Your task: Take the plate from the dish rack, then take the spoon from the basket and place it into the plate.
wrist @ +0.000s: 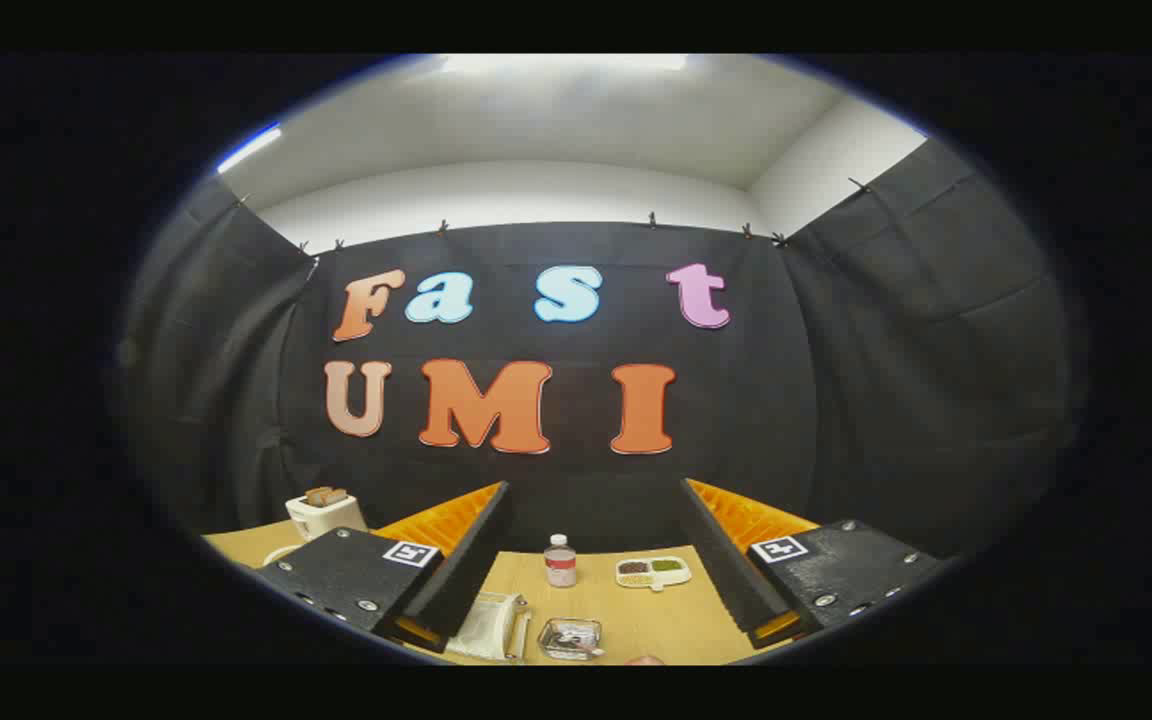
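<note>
My gripper (591, 545) hangs high, fingers spread wide, holding nothing. Pale wire dish rack (492, 625) and small clear basket (570, 638) lie below between them; plate indistinct. Descending blind risks clipping the small plastic bottle (560, 560).

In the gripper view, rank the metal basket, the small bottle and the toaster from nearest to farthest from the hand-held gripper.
The hand-held gripper is open, holding nothing.
1. Metal basket, between the fingers, nearest.
2. Small bottle, farther ahead between them.
3. Toaster, beyond the left finger, near the wall.
</note>
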Available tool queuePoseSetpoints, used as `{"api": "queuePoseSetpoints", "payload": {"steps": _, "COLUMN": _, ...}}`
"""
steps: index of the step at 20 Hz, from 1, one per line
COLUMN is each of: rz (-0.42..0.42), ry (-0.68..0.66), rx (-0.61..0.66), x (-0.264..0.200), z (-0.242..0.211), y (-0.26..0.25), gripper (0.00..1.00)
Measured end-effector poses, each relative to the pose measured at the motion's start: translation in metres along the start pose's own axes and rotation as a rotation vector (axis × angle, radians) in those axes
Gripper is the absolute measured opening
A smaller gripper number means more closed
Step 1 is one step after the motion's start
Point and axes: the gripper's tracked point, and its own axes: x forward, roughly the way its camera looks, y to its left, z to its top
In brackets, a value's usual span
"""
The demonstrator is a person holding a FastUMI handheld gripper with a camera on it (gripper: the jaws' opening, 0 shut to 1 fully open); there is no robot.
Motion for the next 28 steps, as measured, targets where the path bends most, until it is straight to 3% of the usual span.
{"api": "queuePoseSetpoints", "payload": {"steps": 28, "rz": 0.123, "ry": 0.075, "rx": 0.01, "x": 0.045, "z": -0.01, "y": 0.048, "gripper": 0.98}}
